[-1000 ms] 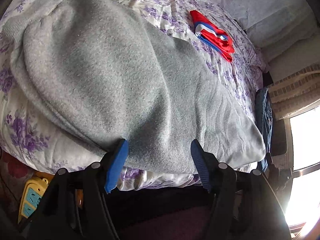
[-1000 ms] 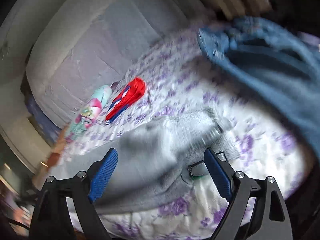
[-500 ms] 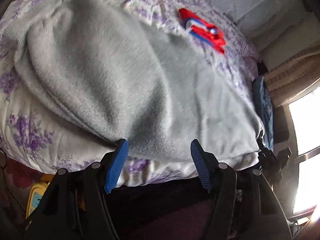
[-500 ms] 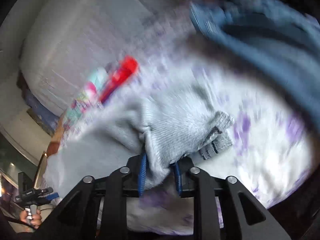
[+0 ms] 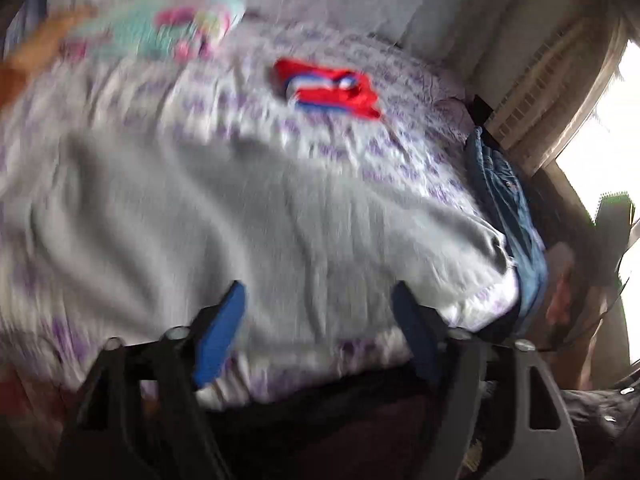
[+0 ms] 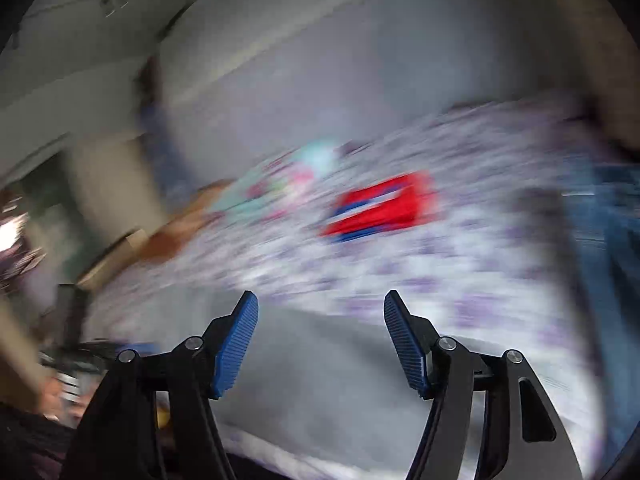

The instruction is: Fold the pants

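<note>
Grey pants no longer pinched by right gripper, now spread apart; left gripper still agape.

left gripper and right gripper both have jaws spread wide, gripping nothing.

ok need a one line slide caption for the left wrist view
Open left claw at the near edge of grey pants spread on a floral bed, red folded garment beyond.
</note>
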